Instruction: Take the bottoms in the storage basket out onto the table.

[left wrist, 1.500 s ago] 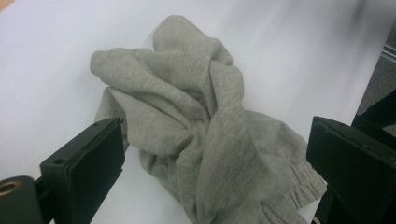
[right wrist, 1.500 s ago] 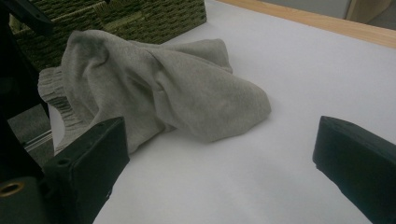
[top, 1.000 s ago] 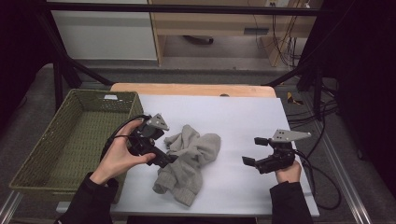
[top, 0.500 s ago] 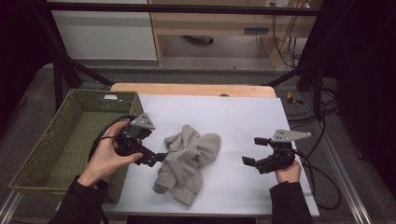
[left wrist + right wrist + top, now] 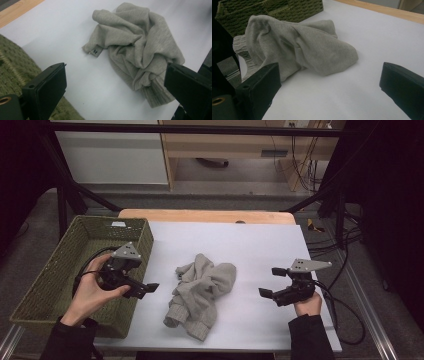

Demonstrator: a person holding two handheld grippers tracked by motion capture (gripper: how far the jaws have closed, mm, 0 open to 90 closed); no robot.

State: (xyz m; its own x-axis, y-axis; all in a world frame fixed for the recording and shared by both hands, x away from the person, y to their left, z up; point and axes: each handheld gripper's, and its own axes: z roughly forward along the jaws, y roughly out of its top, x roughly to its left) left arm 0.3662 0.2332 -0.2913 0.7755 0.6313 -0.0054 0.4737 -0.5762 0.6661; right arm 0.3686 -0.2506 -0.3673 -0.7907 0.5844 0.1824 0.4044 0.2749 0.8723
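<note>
a white-covered table (image 5: 250, 240) carries the scene, with a green woven basket (image 5: 60, 270) standing at its left edge and nothing visible inside it. near the middle of the table lies a crumpled grey sweater (image 5: 202, 295), bunched in folds, its small label (image 5: 95, 51) turned outward and a ribbed cuff (image 5: 157, 96) at the near end. the left gripper (image 5: 145, 289) hangs over the basket's inner rim, just beside the garment but not touching it, jaws spread wide and holding nothing. the right gripper (image 5: 272, 281) sits well apart on the other side, jaws likewise wide and empty, pointed at the cloth. judged from this, the work has hardly begun: the sweater is neither grasped, spread nor folded, nor moved to the basket; every handling step remains.
</note>
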